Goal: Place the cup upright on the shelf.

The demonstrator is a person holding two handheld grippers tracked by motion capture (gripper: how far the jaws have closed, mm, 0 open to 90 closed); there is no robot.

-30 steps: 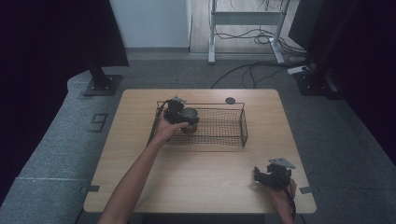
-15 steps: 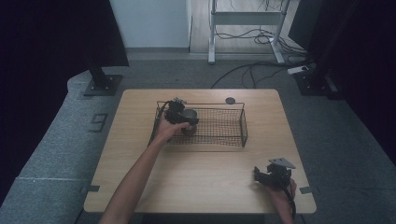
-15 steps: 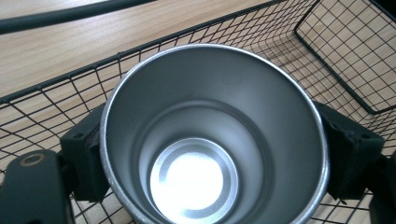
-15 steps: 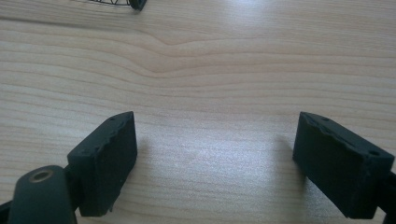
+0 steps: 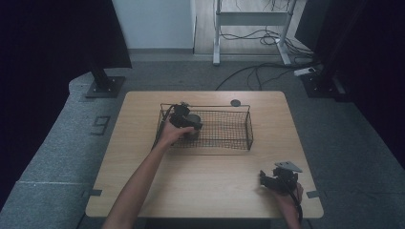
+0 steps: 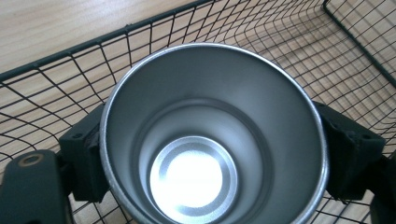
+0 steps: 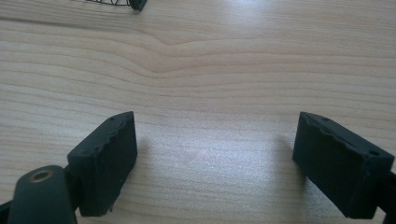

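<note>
A shiny metal cup (image 6: 212,116) with nothing inside stands open-mouthed between my left gripper's (image 6: 217,156) two black jaws, which press on its sides. The cup (image 5: 194,119) and the left gripper (image 5: 183,119) are at the left end of a black wire basket (image 5: 249,126) on the far half of the wooden table (image 5: 205,176). Basket mesh (image 6: 84,60) surrounds the cup. My right gripper (image 5: 267,180) rests near the table's front right corner. Its jaws are wide apart over bare wood, so the right gripper (image 7: 217,158) is open and holds nothing.
A small dark round disc (image 5: 235,102) lies on the table just behind the basket. One corner of the basket (image 7: 135,4) shows at the top of the right gripper view. Around the table, dark stands and cables (image 5: 258,71) sit on the grey floor.
</note>
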